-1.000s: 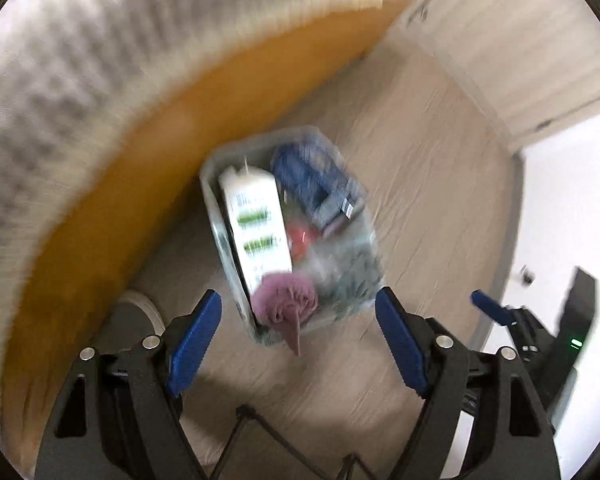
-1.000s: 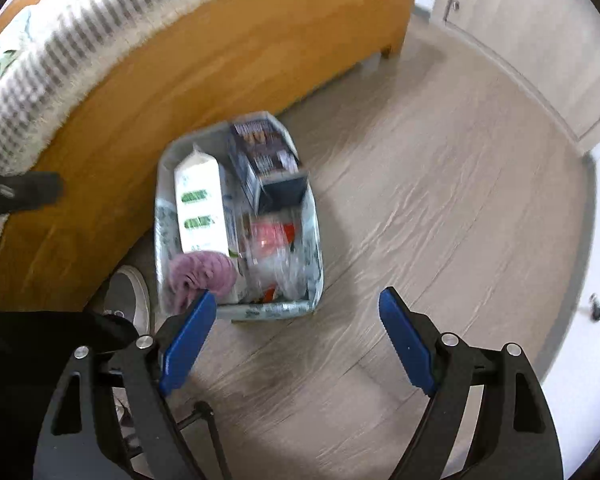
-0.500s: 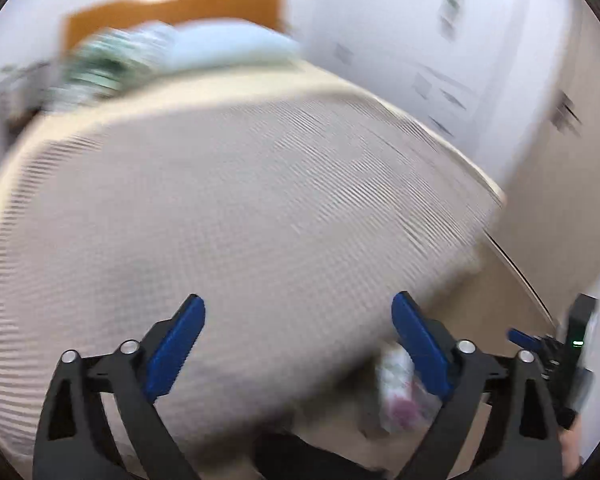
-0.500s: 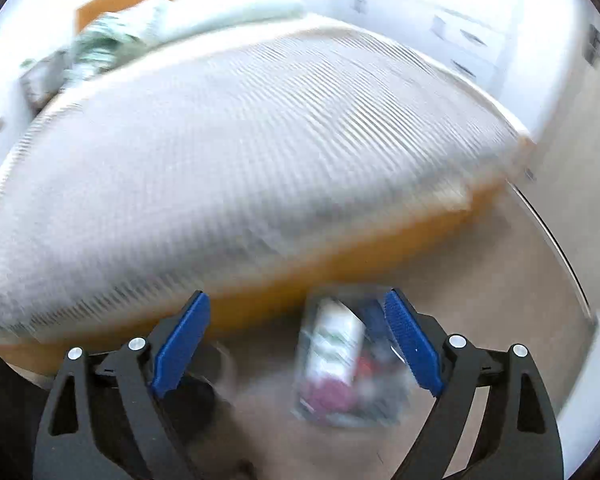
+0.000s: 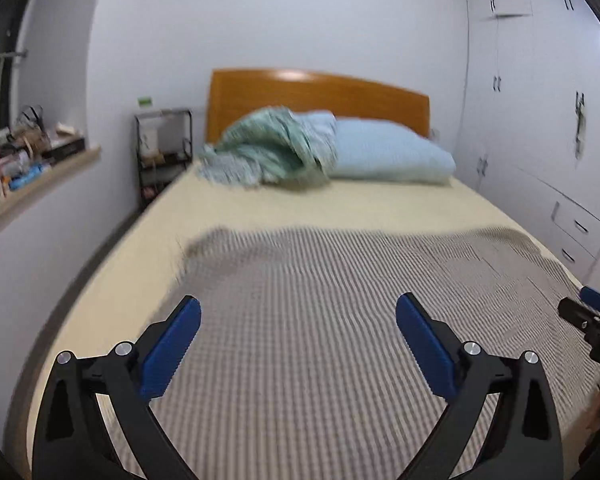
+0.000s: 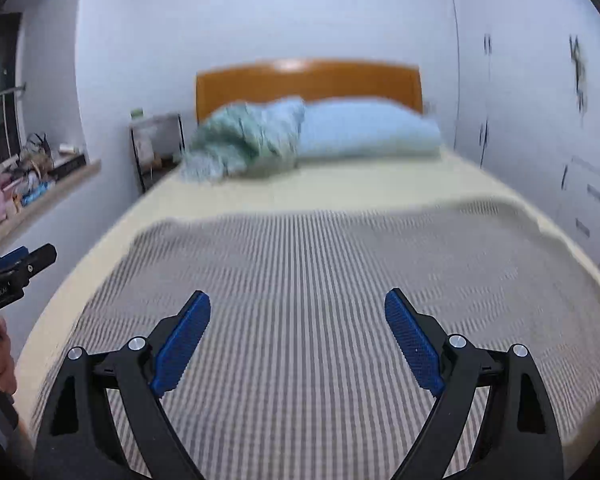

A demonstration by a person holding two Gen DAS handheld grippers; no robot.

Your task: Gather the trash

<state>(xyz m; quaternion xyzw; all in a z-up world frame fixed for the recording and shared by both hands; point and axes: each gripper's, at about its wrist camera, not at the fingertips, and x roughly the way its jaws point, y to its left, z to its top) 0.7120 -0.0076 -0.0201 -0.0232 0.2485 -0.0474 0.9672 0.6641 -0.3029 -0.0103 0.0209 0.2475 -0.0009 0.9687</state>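
Bedroom, striped blanket [image 5: 340, 320] bare; trash bin gone from view; left gripper [image 5: 298, 344] opening, right gripper [image 6: 298, 340] wide, both empty; collecting likely finished.

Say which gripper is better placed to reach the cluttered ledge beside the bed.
Left, probably. The left gripper sits on the side of the ledge, its jaws opening with nothing between them; the right gripper, also empty, is farther across the bed.

Open striped blanket [image 5: 340, 320] ahead
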